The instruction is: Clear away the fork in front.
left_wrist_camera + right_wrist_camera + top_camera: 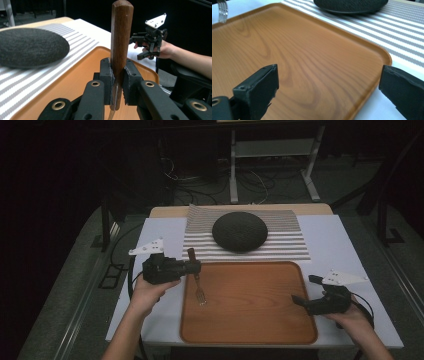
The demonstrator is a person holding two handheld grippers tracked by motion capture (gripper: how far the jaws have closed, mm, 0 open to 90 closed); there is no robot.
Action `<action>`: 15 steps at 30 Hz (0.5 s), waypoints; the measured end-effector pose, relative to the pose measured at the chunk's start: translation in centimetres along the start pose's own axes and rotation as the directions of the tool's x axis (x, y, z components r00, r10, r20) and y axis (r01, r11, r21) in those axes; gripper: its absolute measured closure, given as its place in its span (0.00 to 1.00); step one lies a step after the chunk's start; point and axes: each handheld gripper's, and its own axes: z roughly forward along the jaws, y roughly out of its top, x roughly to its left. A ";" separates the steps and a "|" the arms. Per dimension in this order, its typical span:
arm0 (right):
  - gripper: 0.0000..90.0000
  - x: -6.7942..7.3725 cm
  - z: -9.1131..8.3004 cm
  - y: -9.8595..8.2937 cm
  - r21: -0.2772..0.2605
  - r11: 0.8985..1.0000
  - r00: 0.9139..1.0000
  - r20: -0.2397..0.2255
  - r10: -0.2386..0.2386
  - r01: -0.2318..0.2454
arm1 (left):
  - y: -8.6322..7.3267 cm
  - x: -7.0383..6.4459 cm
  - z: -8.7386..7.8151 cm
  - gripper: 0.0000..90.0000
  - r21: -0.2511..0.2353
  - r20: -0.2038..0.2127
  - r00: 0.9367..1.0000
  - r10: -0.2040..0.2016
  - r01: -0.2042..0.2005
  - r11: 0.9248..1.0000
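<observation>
- The left gripper has its two black fingers squeezed tight on a fork. They pinch it low on its brown wooden handle, close to where the metal part starts.
- In the left gripper view the handle sticks straight up above the fingers. The metal part hangs down below them.
- In the high view the fork hangs over the left side of a wooden tray. Its prongs point down at the tray. I cannot tell if the prongs touch the wood or float just above it.
- The right gripper has its fingers spread wide apart. They hold nothing. It waits at the right edge of the tray, well apart from the fork.
- In the right gripper view the fork's shiny prongs peek in at the far corner of the tray.
- Behind the tray lies a striped mat. A dark round thing like a bumpy dome sits on the mat.
- All of this rests on a white sheet on the table.
- I think the job is to put the fork on the tray. The grabbing part is done, because the fork is held and is over the tray.
- What is left, I think, is to lay the fork down flat on the wood and then let go of it.
</observation>
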 end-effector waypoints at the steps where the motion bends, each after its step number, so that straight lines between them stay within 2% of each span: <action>1: 0.03 0.0 -0.1 -0.2 0.004 1.000 1.000 0.002 0.004 -0.004 | -0.2 0.0 -0.2 0.88 0.006 0.001 1.000 0.000 0.000 1.000; 4: 0.03 0.0 0.0 -0.2 0.009 1.000 1.000 0.013 -0.010 0.009 | -0.8 -0.2 -0.8 0.88 0.015 0.005 1.000 -0.011 0.011 1.000; 7: 0.03 0.2 0.2 -0.1 0.009 1.000 1.000 0.001 -0.018 0.018 | -1.5 -0.3 -1.0 0.88 0.032 0.015 1.000 -0.023 0.023 0.999; 15: 0.03 0.1 0.3 -0.1 0.012 1.000 1.000 0.003 -0.016 0.016 | -2.2 0.2 -0.6 0.88 0.067 0.035 0.998 -0.051 0.048 0.997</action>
